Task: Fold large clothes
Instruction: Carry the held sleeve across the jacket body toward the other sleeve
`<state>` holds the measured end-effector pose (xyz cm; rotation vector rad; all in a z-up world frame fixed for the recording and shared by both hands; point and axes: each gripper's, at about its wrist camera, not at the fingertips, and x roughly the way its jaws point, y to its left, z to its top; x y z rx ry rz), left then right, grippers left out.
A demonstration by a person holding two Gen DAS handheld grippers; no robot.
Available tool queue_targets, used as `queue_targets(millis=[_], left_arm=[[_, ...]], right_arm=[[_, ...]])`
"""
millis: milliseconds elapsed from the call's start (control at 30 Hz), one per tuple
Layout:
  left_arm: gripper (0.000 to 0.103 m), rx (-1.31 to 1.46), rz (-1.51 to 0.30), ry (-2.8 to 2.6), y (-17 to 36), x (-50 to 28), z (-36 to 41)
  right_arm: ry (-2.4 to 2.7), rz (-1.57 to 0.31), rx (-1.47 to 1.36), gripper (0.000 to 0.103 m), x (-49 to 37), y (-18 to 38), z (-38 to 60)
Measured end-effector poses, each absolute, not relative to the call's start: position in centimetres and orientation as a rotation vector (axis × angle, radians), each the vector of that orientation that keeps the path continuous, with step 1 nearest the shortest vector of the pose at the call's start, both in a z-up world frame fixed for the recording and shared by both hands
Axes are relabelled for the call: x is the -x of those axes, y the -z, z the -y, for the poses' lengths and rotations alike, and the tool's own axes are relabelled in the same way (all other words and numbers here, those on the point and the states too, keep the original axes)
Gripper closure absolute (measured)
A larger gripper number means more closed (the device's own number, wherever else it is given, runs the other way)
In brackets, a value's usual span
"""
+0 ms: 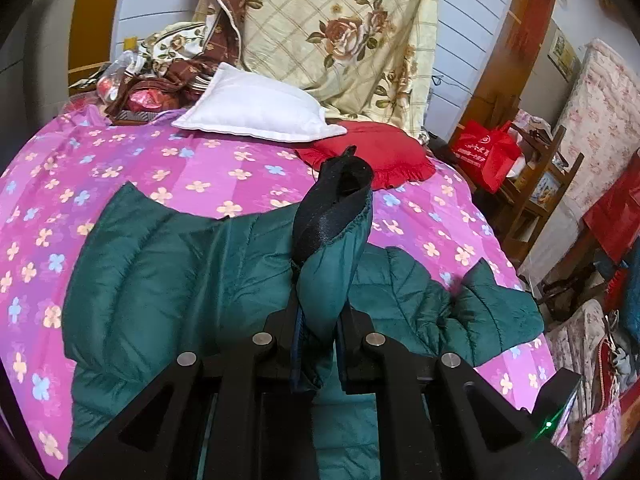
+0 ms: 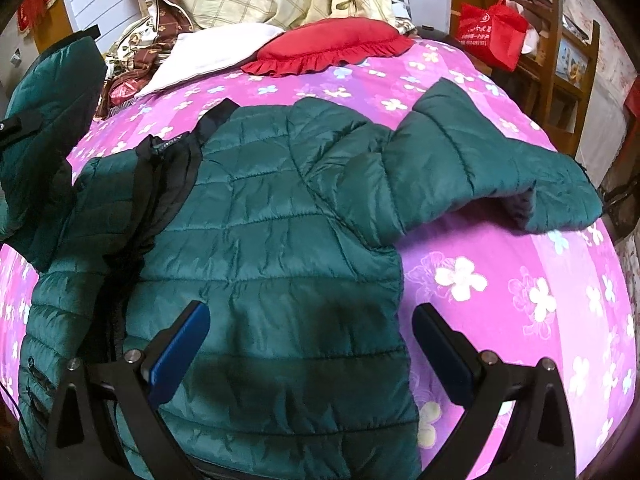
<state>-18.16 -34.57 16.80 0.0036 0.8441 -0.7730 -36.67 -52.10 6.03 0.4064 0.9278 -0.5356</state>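
A dark green quilted jacket (image 2: 280, 216) lies spread on a pink flowered bed sheet (image 2: 500, 280). My left gripper (image 1: 318, 320) is shut on one sleeve (image 1: 324, 280). The sleeve's black-lined cuff (image 1: 340, 196) stands up past the fingers, above the jacket's body (image 1: 160, 264). In the right wrist view this raised sleeve (image 2: 52, 92) hangs at the far left. My right gripper (image 2: 312, 336) is open over the jacket's lower body, and nothing sits between its blue pads (image 2: 180, 352). The other sleeve (image 2: 480, 168) lies stretched out to the right on the sheet.
A white pillow (image 1: 256, 108) and a red frilled pillow (image 1: 384, 152) lie at the head of the bed. A cream rose-print quilt (image 1: 340, 28) is piled behind them. A red bag (image 1: 488, 152) and a wooden shelf (image 1: 540, 184) stand beside the bed on the right.
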Motion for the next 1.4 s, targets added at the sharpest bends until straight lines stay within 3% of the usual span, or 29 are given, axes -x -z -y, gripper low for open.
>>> queue_targets(millis=[1400], left_arm=[[0.103, -0.102, -1.02, 0.836, -7.2, 18.7, 44.9]], right_arm=[[0.525, -1.0, -0.44, 0.0, 37.6, -1.9, 53.7]])
